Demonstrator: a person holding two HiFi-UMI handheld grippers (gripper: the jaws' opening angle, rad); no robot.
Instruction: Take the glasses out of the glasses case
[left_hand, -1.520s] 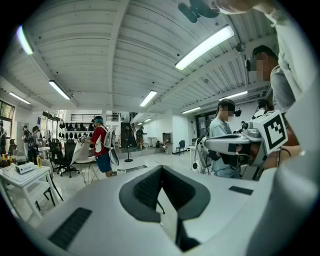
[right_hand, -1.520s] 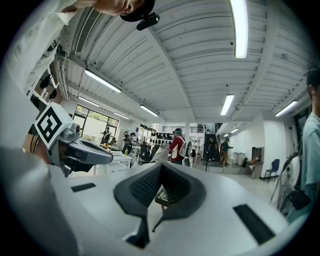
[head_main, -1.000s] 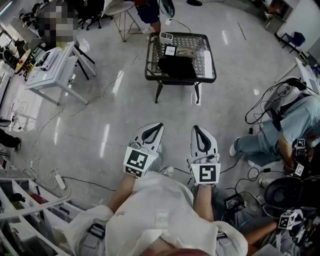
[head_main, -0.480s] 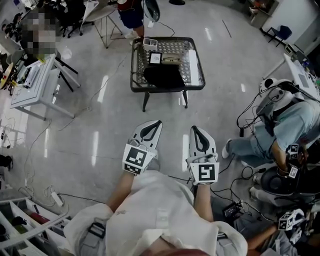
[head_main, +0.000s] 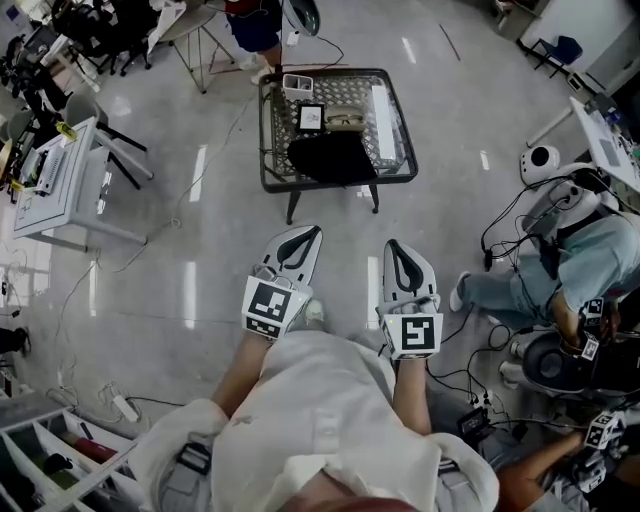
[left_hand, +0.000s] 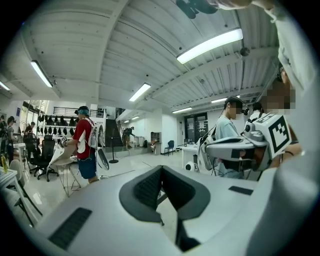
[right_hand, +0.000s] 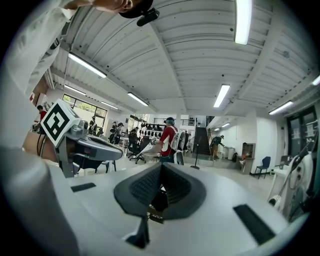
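A black mesh-top table stands a few steps ahead in the head view. On it lie a large black soft item, a small dark box with a white card, a tan object that may be the glasses case and a long white strip; no glasses can be made out at this distance. Held close to my chest, my left gripper and right gripper point toward the table, far short of it. Both are shut with nothing between the jaws.
A seated person with cables and gear on the floor is at the right. A white table stands at the left. A person in a red shirt stands beyond the mesh table. Bare shiny floor lies between me and the table.
The head view has shifted, so the table sits a little more to the left and higher. Both grippers stay shut in front of my chest.
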